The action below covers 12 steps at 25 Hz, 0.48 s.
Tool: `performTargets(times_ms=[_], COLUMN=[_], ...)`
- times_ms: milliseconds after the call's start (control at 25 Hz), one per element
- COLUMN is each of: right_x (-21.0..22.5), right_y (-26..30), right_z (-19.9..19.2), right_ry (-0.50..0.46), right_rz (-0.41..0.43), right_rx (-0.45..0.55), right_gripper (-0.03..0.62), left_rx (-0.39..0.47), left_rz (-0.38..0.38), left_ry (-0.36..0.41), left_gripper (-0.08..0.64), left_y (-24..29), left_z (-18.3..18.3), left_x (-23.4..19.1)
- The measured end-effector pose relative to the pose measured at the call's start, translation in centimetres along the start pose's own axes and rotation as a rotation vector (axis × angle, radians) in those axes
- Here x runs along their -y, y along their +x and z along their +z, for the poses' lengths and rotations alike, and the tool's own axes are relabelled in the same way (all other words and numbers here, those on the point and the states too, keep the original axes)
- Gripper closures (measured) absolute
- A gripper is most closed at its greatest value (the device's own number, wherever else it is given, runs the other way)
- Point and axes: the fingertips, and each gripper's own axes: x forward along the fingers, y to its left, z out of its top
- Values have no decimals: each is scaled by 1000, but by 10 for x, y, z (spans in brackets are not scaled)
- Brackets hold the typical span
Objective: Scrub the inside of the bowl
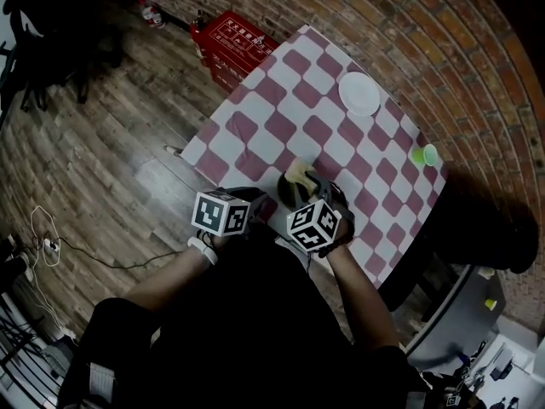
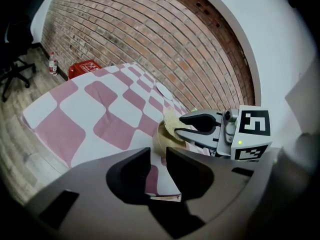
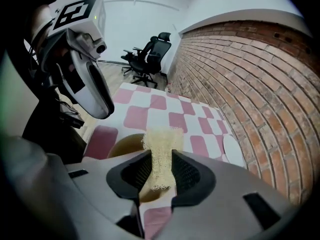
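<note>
A tan bowl (image 1: 292,192) stands near the front edge of the checkered table (image 1: 281,109). My left gripper (image 1: 264,203) meets the bowl's left rim; in the left gripper view its jaws (image 2: 158,156) stand close together right at the bowl (image 2: 161,136) wall, apparently pinching it. My right gripper (image 1: 312,187) is shut on a pale yellow scrubbing sponge (image 3: 160,151), which sticks out past the jaws (image 3: 159,171) over the bowl's (image 3: 125,146) inside. The left gripper view shows the sponge (image 2: 171,124) tilted over the bowl's far rim.
A white plate (image 1: 359,92) lies at the far side of the table and a small green cup (image 1: 424,154) stands near its right edge. A red crate (image 1: 234,37) sits on the wooden floor beyond the table. An office chair (image 3: 150,54) stands by the brick wall.
</note>
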Motion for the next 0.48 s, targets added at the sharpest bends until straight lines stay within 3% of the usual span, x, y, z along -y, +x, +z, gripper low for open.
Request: performTargets(times_ms=[280,480], right_x=[-1,-23], right_y=[-19,-26], right_z=[-26,-30], right_ry=[-2,-26], right_rz=[-28,2], right_rx=[-26,-25], right_gripper=[457,457], left_rx=[-36,-53], left_rz=[-24,-34], left_ry=[25,35], left_gripper=[469,469], left_y=[17,27], left_z=[1,3], left_x=[12,16])
